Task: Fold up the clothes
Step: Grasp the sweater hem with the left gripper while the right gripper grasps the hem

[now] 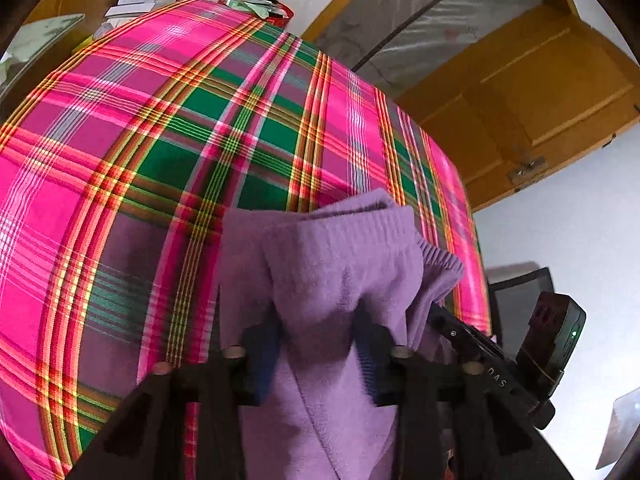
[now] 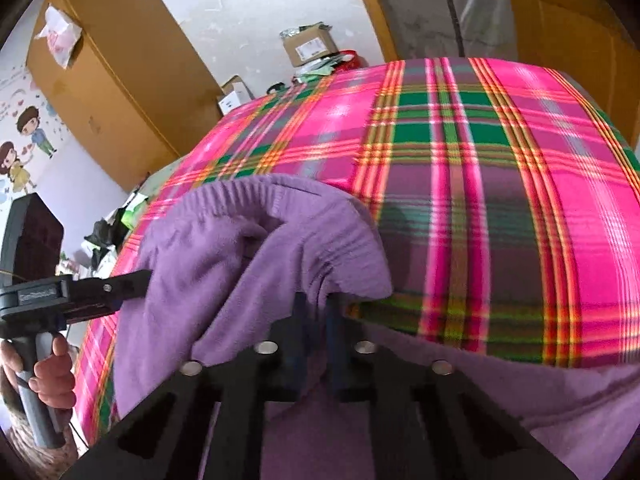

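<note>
**Midway view: lilac knit garment pinched by both claws above a plaid surface**

Centrally, at 6 o'clock in the left wrist view, the left claw [image 1: 316, 344] is clamped on a bunched ridge of the purple knit garment [image 1: 340, 264], its blue pads pressing the cloth from both sides with a thick fold between them. In the right wrist view the right claw [image 2: 318, 320] stands narrow, its pads drawn close on a thin gather of the same garment [image 2: 248, 264] near the ribbed hem [image 2: 240, 190]. The left claw appears there again at 9 o'clock, entering the cloth sideways, with a hand [image 2: 52, 372] on its handle at 8 o'clock.

Outward from the claws, the garment hangs in loose, uneven folds; its ribbed edge arches toward 12 o'clock and the body trails off past 6 o'clock. Beneath it lies the pink-and-green plaid cloth [image 1: 160, 140], whose support cannot be identified.

Progress, as a judgement: no flat, squared fold is visible. The garment is lifted and crumpled, which fits either spreading it for folding or carrying one edge over in a fold under way. A neat finished fold remains outstanding.

Beyond, at 12 o'clock, cardboard boxes [image 2: 308, 46] sit by a wall.
</note>
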A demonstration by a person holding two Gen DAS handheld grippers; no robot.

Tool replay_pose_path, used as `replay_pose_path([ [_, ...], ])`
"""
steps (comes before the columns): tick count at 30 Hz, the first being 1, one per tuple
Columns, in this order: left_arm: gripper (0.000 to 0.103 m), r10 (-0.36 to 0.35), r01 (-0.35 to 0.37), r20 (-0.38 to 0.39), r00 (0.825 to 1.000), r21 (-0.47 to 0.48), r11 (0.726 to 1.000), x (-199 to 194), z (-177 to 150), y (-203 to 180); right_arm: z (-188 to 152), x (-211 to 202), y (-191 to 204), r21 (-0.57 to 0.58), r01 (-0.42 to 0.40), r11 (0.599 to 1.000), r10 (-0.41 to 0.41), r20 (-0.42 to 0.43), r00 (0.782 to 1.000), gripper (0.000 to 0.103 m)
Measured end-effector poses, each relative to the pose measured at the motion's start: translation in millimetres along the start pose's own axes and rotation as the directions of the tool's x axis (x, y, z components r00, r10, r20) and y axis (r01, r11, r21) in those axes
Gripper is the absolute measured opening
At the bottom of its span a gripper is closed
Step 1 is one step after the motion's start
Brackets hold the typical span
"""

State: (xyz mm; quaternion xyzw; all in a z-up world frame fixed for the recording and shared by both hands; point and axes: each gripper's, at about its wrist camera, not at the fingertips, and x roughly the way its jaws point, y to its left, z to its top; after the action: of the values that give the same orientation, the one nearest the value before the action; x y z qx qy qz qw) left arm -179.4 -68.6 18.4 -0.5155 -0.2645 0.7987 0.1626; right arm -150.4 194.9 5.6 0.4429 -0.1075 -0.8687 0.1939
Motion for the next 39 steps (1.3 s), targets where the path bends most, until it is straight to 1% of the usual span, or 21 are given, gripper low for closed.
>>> replay_pose_path([
  [1,0.013,-0.006,0.006,0.009,1.000,-0.001,1.000,-3,0,2,3,-3,4,-0.017,0.003,1.000,-0.003,0.013,1.000,0.007],
  [2,0.008,-0.013,0.013,0.021,1.000,-0.003,1.000,-7,0,5,6,-6,8,-0.033,0.006,0.999,-0.005,0.027,1.000,0.007],
  [4,0.005,-0.026,0.026,0.050,0.998,-0.009,1.000,-17,-1,11,13,-12,16,-0.062,0.009,0.998,-0.006,0.054,0.999,0.006],
  [8,0.005,-0.033,0.036,0.101,0.994,-0.026,0.999,-38,-2,19,27,-20,31,-0.094,0.013,0.995,-0.004,0.093,0.996,0.006],
  [11,0.004,-0.025,0.030,0.155,0.988,-0.034,0.999,-58,-5,27,38,-23,43,-0.118,0.018,0.993,-0.004,0.115,0.993,0.005],
  [14,0.004,-0.002,0.014,0.221,0.975,-0.052,0.999,-81,-8,40,49,-26,54,-0.142,0.022,0.990,-0.002,0.138,0.990,0.005],
  [18,0.004,0.033,-0.002,0.285,0.958,-0.108,0.994,-111,-18,68,66,-21,74,-0.187,0.024,0.982,0.004,0.152,0.988,0.005],
  [25,0.004,0.106,-0.043,0.327,0.939,-0.194,0.980,-135,-28,108,87,6,119,-0.275,0.027,0.961,0.013,0.143,0.990,0.005],
  [31,0.004,0.127,-0.046,0.324,0.937,-0.245,0.968,-138,-37,136,101,34,149,-0.331,0.044,0.943,0.002,0.139,0.990,0.005],
  [35,0.004,0.145,-0.054,0.317,0.937,-0.279,0.959,-140,-45,153,105,53,167,-0.362,0.027,0.932,0.018,0.119,0.993,0.005],
  [39,0.004,0.174,-0.084,0.287,0.942,-0.300,0.950,-137,-57,167,101,78,186,-0.400,-0.021,0.916,0.048,0.058,0.997,0.005],
])
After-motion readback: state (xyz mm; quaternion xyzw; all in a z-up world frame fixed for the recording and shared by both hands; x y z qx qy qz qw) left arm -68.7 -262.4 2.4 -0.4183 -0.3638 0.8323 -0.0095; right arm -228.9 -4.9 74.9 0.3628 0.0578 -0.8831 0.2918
